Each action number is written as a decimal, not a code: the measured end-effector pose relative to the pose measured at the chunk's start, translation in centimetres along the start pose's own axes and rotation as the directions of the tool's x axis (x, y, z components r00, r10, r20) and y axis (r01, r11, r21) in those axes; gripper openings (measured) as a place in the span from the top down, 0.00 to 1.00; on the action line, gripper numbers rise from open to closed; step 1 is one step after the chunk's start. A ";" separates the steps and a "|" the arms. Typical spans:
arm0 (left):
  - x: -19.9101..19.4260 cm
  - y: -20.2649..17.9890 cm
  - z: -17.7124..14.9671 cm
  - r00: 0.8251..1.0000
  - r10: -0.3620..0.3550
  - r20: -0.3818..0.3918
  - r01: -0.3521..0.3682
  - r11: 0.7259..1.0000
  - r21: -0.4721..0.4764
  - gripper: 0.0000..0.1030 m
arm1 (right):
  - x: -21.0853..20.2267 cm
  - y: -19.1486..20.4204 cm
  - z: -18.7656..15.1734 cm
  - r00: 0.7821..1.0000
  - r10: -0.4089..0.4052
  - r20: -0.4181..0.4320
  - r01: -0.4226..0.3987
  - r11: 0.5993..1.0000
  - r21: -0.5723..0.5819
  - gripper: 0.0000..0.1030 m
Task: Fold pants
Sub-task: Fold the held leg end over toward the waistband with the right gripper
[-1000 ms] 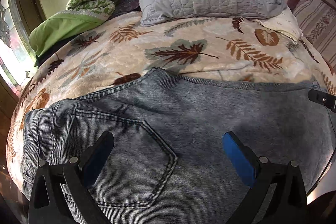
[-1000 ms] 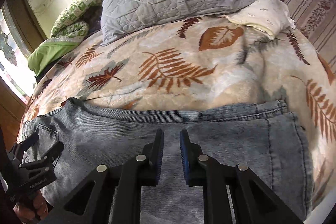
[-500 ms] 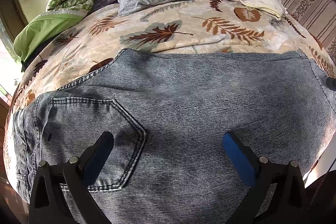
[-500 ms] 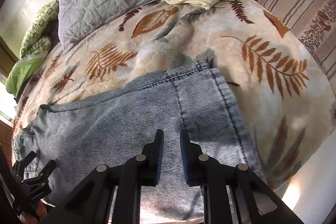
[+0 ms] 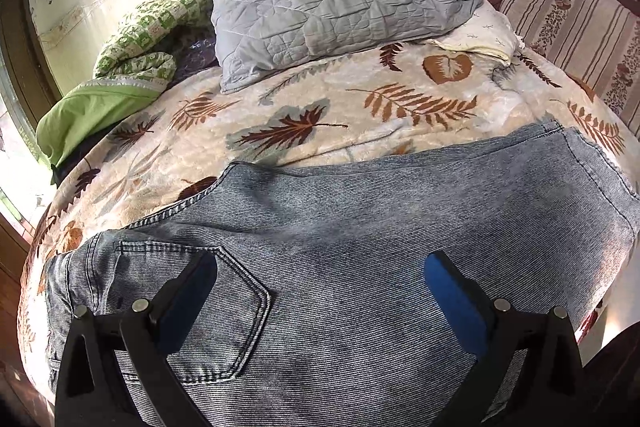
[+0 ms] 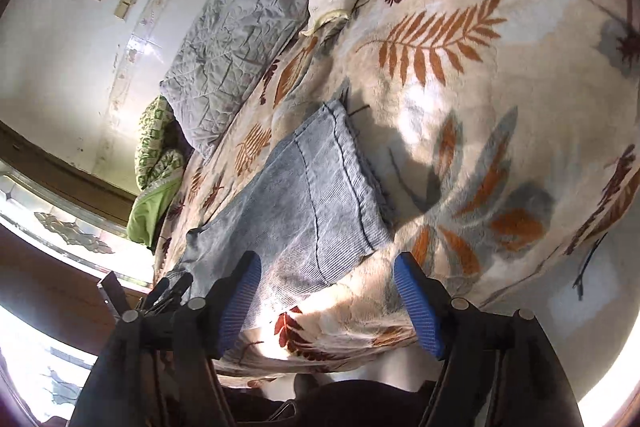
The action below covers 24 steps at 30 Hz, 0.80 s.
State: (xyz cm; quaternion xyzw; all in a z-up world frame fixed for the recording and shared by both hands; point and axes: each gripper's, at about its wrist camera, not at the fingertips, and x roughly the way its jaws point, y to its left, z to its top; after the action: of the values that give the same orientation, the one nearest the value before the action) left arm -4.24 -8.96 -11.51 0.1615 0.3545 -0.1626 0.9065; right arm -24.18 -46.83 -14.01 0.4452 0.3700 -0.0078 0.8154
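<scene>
Denim pants (image 5: 360,259) lie flat on my leaf-print blanket (image 5: 320,115) — hem toward 3 o'clock. My left gripper (image 5: 320,291) hovers over them, jaws spread wide, empty; my right gripper (image 6: 328,291) gapes open near the hem.

The near edge of the jeans (image 5: 360,287) runs below the left wrist picture's bottom edge, partly behind the left gripper (image 5: 320,291). In the right wrist view the waistband end is hidden behind the right gripper (image 6: 327,293). The gray quilt (image 5: 328,7) covers part of the cream pillow (image 5: 480,35). The green blanket (image 5: 132,67) hides a dark cloth too obscured to identify.
</scene>
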 end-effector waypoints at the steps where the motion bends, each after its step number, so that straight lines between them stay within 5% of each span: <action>1: 0.0 0.0 0.0 1.000 0.003 0.001 -0.003 1.000 -0.001 0.00 | 0.4 -0.4 -0.3 0.999 0.031 -0.008 -0.031 0.999 0.020 0.29; 17: 0.0 0.3 0.0 1.000 0.004 0.000 -0.004 1.000 -0.005 0.00 | 4.9 -2.2 1.9 0.997 -0.017 0.072 0.007 0.990 0.138 0.30; 24: 0.6 0.2 -0.1 1.000 -0.016 -0.025 0.015 1.000 -0.014 0.00 | 4.9 -2.4 2.0 0.990 0.075 0.119 -0.091 0.986 0.140 0.33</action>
State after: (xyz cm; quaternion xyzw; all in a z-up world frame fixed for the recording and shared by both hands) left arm -3.83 -8.87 -12.01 0.1546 0.3683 -0.1651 0.9018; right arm -20.26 -48.24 -18.09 0.5173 0.3026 -0.0260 0.8001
